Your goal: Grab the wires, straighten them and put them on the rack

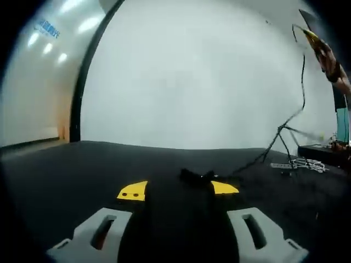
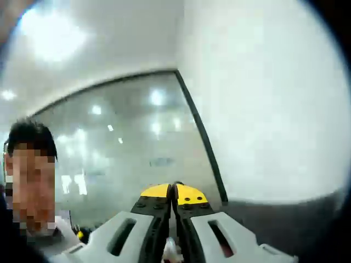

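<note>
In the left gripper view, the left gripper (image 1: 179, 190), grey with yellow-tipped fingers (image 1: 132, 192), holds its fingers spread wide over a black-covered table (image 1: 66, 170); a dark end of wire lies between the tips. A thin black wire (image 1: 302, 76) rises toward two o'clock, up to the other gripper (image 1: 321, 46) at the upper right. A coil of white wires (image 1: 308, 163) rests on the table at three o'clock. In the right gripper view, the right gripper (image 2: 174, 193) has its fingers pressed together; whether they pinch the wire cannot be told. A frosted glass wall (image 2: 126, 148) stands behind.
</note>
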`<control>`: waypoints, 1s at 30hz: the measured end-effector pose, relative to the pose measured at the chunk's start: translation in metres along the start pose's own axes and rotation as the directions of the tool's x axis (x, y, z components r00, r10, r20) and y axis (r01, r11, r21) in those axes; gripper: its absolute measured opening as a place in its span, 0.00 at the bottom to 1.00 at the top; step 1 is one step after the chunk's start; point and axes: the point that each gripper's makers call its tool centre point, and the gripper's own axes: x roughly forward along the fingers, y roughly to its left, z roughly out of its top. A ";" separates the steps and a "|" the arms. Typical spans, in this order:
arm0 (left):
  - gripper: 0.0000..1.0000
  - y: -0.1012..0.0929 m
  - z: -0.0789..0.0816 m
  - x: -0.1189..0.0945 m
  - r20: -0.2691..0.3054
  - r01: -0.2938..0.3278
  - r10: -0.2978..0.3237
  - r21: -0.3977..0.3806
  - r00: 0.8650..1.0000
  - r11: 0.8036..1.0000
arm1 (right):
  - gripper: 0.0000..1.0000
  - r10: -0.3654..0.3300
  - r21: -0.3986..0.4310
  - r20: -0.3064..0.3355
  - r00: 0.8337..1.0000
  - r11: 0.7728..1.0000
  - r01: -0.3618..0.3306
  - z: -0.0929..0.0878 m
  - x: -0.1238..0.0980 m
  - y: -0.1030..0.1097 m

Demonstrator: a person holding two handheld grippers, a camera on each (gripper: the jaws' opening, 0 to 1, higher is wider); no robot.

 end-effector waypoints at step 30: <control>0.41 -0.041 -0.013 0.002 -0.060 0.132 -0.123 0.174 0.991 0.976 | 0.13 -0.261 -0.318 -0.875 0.408 0.945 -0.078 -0.339 -0.137 -0.095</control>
